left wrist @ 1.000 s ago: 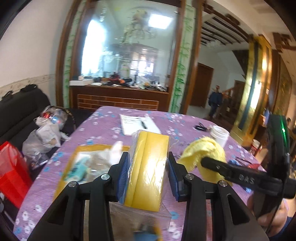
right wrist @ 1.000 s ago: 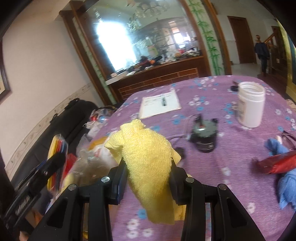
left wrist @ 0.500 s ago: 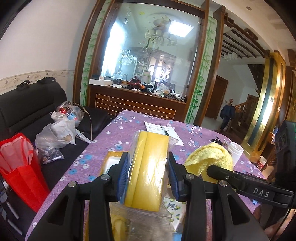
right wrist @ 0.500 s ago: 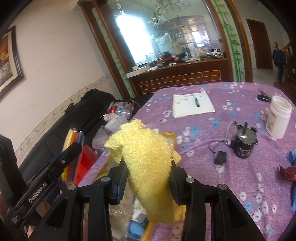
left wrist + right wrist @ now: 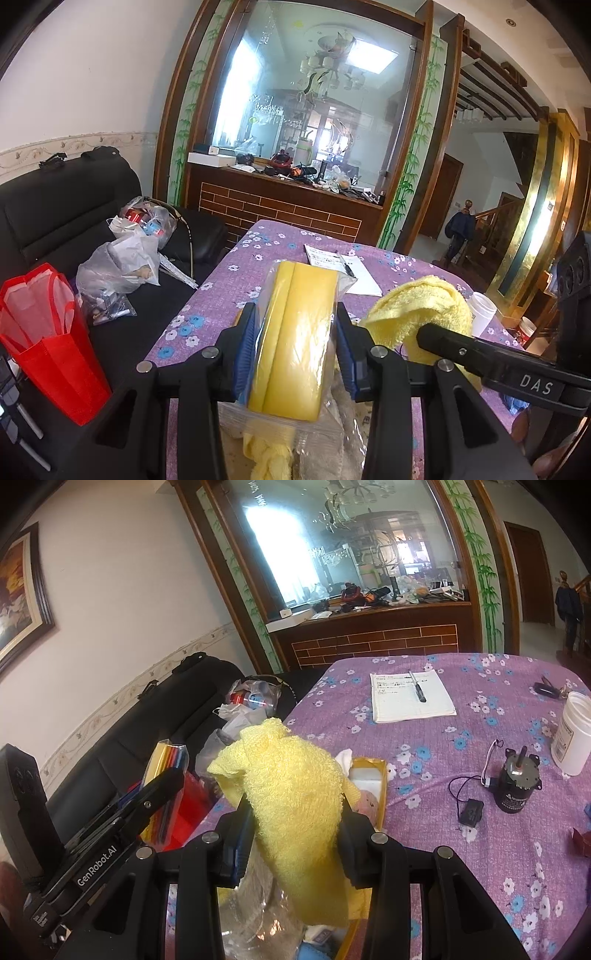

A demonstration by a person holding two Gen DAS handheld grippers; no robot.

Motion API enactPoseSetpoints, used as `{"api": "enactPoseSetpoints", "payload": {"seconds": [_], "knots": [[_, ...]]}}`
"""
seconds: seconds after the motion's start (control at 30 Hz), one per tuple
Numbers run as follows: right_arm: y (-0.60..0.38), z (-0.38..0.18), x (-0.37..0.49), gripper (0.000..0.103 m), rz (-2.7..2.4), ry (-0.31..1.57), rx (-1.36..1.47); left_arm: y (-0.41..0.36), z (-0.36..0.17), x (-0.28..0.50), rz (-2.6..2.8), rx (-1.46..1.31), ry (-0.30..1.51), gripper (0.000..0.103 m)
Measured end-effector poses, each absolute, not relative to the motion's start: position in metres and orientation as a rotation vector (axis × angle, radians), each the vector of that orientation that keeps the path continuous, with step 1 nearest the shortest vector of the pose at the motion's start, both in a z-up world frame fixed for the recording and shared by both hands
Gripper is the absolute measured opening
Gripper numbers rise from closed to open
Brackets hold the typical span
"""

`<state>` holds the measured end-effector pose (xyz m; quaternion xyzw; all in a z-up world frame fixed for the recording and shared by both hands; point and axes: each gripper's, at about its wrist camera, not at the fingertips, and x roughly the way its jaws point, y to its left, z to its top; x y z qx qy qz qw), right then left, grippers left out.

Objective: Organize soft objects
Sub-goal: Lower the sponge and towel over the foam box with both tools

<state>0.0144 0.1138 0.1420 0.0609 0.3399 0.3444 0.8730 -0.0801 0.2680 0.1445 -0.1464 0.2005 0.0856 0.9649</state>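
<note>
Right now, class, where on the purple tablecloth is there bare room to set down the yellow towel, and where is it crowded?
Free: the cloth between the notepad and the motor, and the near stretch below the motor. Crowded: the yellow box under the towel, already full, and the right edge by the white jar.

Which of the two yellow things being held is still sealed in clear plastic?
The yellow sponge pack in the left hand-held gripper; the right hand-held gripper holds a bare, fluffy yellow towel.
</note>
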Motion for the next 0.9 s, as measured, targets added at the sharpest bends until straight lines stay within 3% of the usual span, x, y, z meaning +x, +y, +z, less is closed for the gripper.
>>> {"api": "enactPoseSetpoints", "payload": {"seconds": [0.2,0.53,0.9], "knots": [[0.126,0.132,0.035,0.044,0.681,0.757,0.165,0.284,0.133,-0.046,0.187,-0.333,0.47,0.039],[0.149,0.065,0.074,0.044,0.598,0.908,0.151,0.288,0.065,0.015,0.105,-0.431,0.712,0.039],[0.15,0.039,0.085,0.045,0.586,0.956,0.154,0.279,0.047,0.022,0.119,-0.387,0.752,0.038]]}}
